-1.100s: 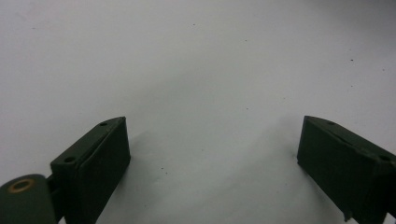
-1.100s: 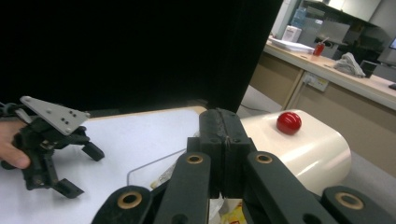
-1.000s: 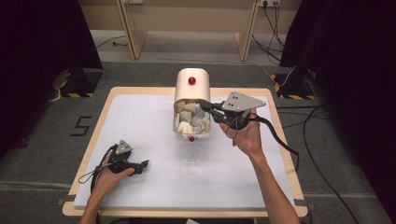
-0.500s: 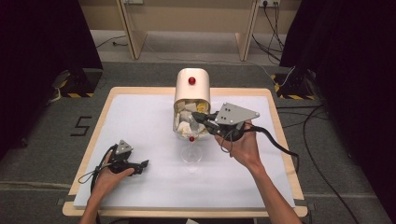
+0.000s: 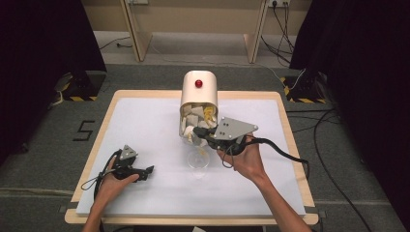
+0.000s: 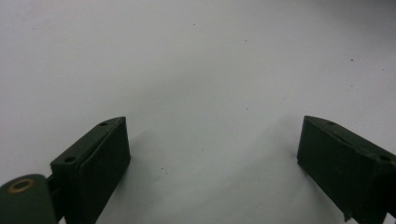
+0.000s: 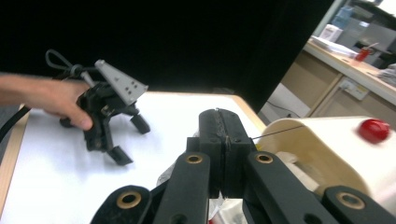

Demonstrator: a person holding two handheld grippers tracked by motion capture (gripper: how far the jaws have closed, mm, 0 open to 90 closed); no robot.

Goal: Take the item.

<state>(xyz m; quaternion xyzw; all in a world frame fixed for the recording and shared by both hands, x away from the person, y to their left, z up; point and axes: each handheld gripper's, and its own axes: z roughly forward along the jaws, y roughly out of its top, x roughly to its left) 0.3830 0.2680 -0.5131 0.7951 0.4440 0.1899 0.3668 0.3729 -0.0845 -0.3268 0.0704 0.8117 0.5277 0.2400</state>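
A cream bin [image 5: 198, 92] with a red knob [image 5: 198, 83] lies on its side, its mouth full of pale packets [image 5: 193, 118]. My right gripper [image 5: 197, 131] is at that mouth with its jaws pressed shut. In the right gripper view a thin string [image 7: 278, 131] runs from the shut jaws [image 7: 226, 122] across to the bin [image 7: 327, 149]. A clear glass cup [image 5: 198, 158] stands just in front of the bin. My left gripper [image 5: 149, 170] rests on the white mat at the near left. Its jaws are open [image 6: 212, 140] with only mat between them.
The white mat [image 5: 145, 125] covers a wooden table with bare room left and right of the bin. The right gripper's cable [image 5: 285, 150] trails off to the right edge. The left gripper [image 7: 130, 140] and its hand lie well apart from the bin.
My right gripper has moved down and to the left, from the bin's right side to the front of its mouth. The left gripper has stayed put.
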